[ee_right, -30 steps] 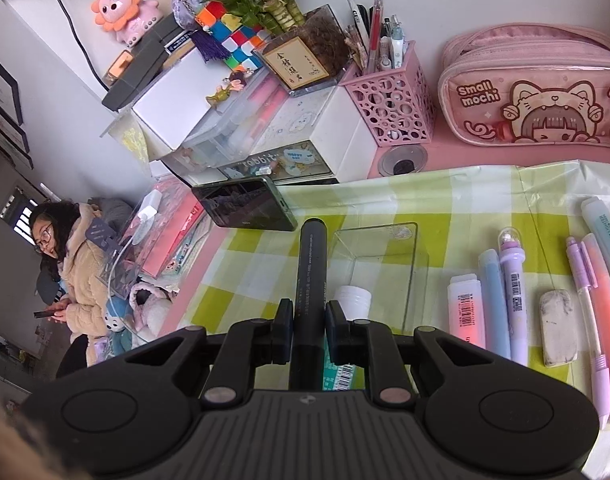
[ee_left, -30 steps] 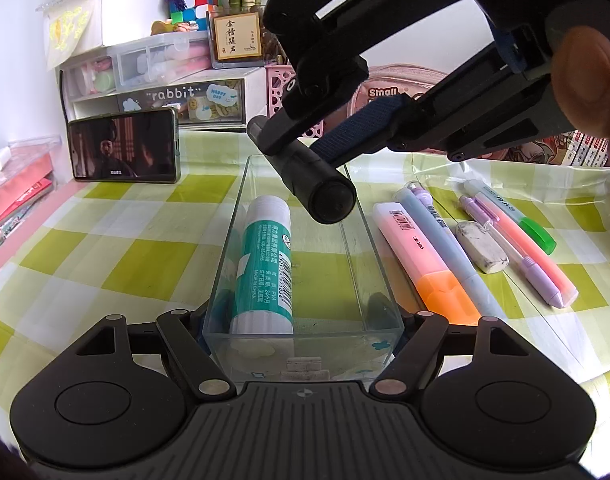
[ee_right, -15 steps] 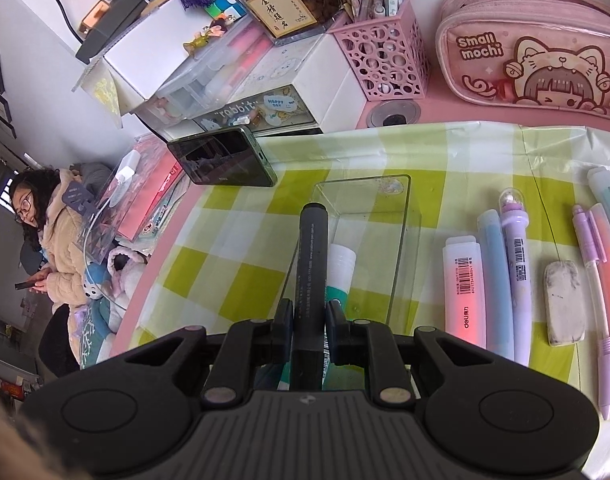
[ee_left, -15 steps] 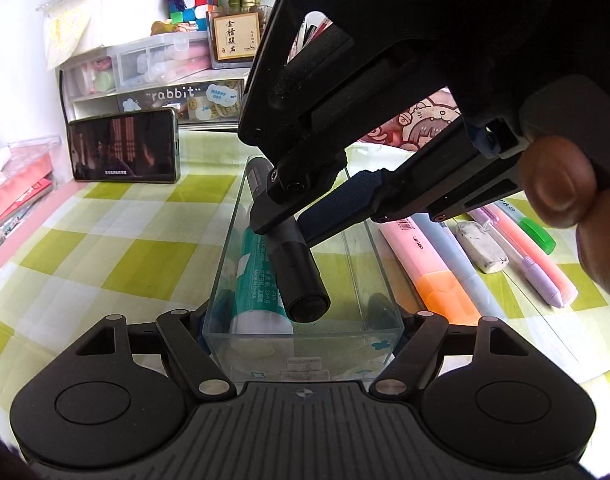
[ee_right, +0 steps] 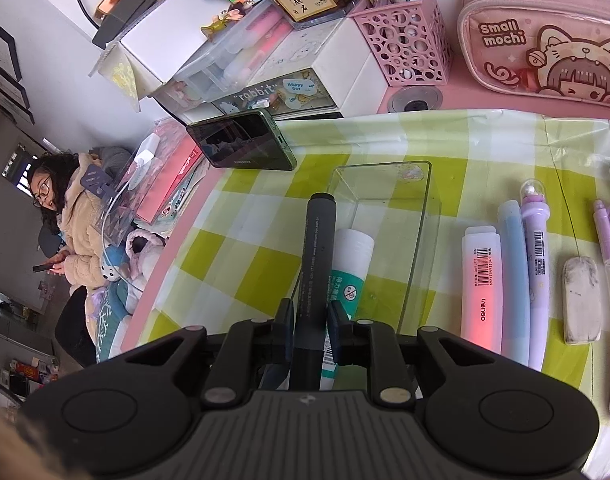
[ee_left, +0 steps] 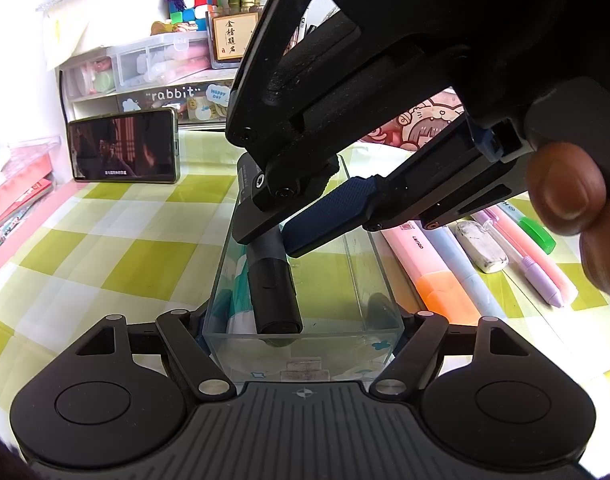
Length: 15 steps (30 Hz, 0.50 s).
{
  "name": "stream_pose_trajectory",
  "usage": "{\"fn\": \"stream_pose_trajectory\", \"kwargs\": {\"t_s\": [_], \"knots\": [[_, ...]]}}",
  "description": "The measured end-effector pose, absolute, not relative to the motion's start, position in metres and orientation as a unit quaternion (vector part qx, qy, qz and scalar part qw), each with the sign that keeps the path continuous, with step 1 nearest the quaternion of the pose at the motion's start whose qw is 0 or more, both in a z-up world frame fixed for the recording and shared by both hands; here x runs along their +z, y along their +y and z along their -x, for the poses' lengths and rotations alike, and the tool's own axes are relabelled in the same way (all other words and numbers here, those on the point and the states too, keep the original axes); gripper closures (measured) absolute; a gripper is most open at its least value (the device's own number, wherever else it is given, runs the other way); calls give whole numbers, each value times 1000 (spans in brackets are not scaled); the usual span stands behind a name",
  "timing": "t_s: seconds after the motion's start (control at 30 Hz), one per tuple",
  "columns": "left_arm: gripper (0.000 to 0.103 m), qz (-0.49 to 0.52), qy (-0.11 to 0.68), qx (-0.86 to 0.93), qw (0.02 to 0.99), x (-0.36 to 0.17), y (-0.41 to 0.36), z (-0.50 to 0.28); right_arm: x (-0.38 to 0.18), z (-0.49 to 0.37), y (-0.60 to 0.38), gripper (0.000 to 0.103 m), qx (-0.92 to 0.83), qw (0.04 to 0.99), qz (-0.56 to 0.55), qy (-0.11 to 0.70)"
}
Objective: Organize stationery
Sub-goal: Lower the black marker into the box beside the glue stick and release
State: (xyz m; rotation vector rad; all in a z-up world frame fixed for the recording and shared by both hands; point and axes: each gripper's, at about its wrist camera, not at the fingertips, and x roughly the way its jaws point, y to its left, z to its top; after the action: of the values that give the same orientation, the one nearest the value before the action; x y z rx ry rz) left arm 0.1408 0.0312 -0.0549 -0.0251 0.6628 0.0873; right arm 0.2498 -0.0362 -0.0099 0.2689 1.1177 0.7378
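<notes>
A clear plastic box [ee_left: 377,272] [ee_right: 425,216] stands on the checked cloth, with a white and green glue stick [ee_right: 351,268] lying inside. My left gripper [ee_left: 301,332] is shut on the near end of the box. My right gripper [ee_right: 311,320] is shut on a black marker [ee_right: 315,264] [ee_left: 271,280] and holds it low inside the box beside the glue stick, its near end down by the box floor. In the left wrist view my right gripper [ee_left: 301,216] hangs over the box and hides much of it.
Right of the box lie a pink-orange highlighter [ee_right: 481,288], a blue pen [ee_right: 513,264], a purple pen [ee_right: 537,256], an eraser [ee_right: 581,300] and more pens. A phone [ee_right: 245,146], drawer unit [ee_left: 145,80], pink pen cup [ee_right: 405,44] and pink pencil case [ee_right: 545,52] stand behind.
My right gripper has come down with the black marker, from above the box into it beside the glue stick. My left gripper keeps its hold on the box.
</notes>
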Motion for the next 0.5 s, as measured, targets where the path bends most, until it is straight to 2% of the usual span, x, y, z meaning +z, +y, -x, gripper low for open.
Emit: {"fn": "stream_pose_trajectory", "kwargs": {"t_s": [0.5], "knots": [[28,12,325,43,945,-55,31,-141,-11,-248,-41,66,375,756,-143,517]]}}
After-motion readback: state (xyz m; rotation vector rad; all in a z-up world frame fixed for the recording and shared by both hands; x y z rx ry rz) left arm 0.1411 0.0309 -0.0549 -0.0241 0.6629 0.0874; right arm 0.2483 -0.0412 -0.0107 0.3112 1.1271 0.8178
